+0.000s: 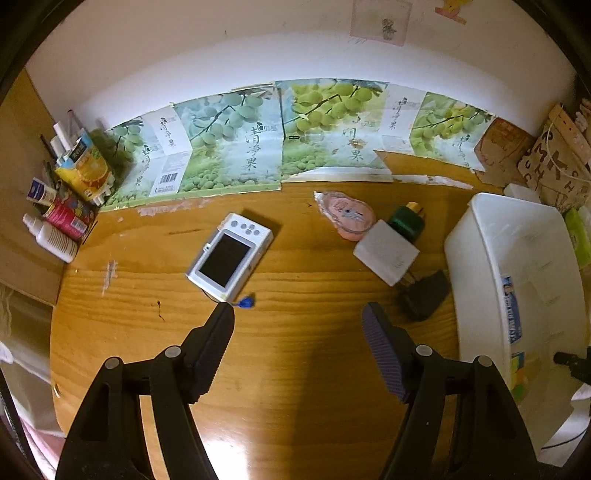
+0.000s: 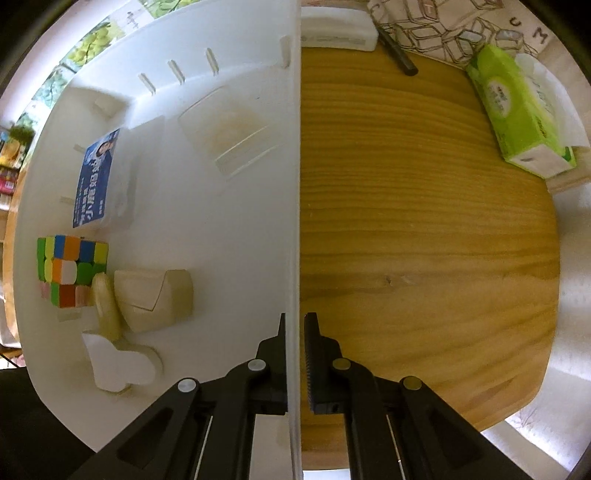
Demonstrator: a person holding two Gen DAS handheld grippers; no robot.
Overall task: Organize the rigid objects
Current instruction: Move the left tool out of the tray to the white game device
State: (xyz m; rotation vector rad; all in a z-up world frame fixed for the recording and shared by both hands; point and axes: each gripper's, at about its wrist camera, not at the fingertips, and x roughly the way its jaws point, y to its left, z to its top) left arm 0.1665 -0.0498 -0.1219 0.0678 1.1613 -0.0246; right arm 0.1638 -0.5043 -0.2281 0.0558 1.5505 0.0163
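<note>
In the left wrist view, my left gripper (image 1: 299, 314) is open and empty above the wooden table. A white digital camera (image 1: 229, 254) lies just beyond its left finger. A pink tape dispenser (image 1: 347, 216), a white block (image 1: 386, 254), a green bottle (image 1: 406, 218) and a black adapter (image 1: 424, 299) lie to the right, beside the white plastic bin (image 1: 480, 236). In the right wrist view, my right gripper (image 2: 294, 321) is shut on the bin's wall (image 2: 293, 184). Inside the bin are a Rubik's cube (image 2: 70, 269), wooden blocks (image 2: 151, 299), a blue-labelled box (image 2: 96, 177) and a clear case (image 2: 232, 129).
Bottles and cartons (image 1: 66, 199) crowd the far left corner. Grape-print cardboard (image 1: 280, 140) lines the back wall. A green tissue pack (image 2: 517, 114), a black pen (image 2: 399, 51) and a white box (image 2: 336, 29) sit on the table to the right of the bin.
</note>
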